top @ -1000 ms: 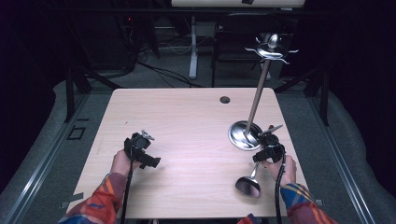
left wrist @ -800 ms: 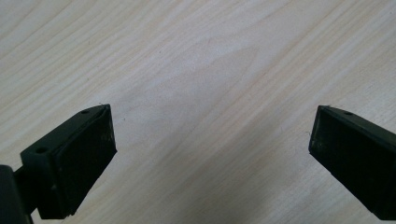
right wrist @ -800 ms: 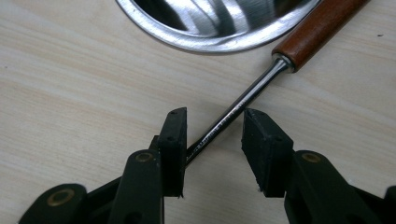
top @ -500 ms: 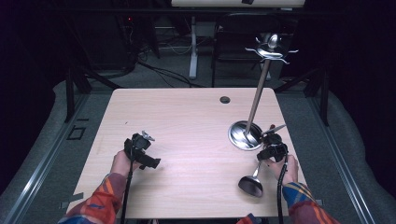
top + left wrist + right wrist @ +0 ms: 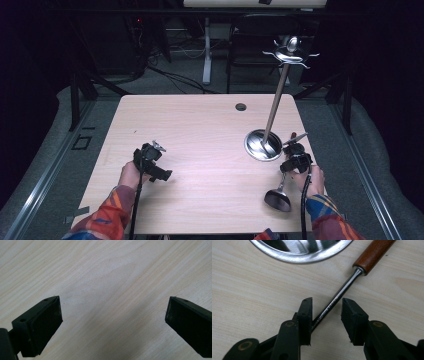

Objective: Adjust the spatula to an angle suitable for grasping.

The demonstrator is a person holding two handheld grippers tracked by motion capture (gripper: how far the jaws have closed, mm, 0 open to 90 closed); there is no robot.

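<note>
Near the right edge of the pale wooden tabletop (image 5: 200, 130), the right gripper (image 5: 326, 315) straddles, jaws spread, the steel shank of a wooden-handled ladle (image 5: 337, 296) beside the round-based steel utensil stand (image 5: 263, 145), apparently about to close on it, while the left gripper (image 5: 112, 315) hangs wide apart.

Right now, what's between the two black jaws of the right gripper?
In the right gripper view, the ladle's thin metal shaft runs slantwise between the right gripper's jaws, touching the left one, with a gap to the other. Bare wooden table lies underneath.
</note>
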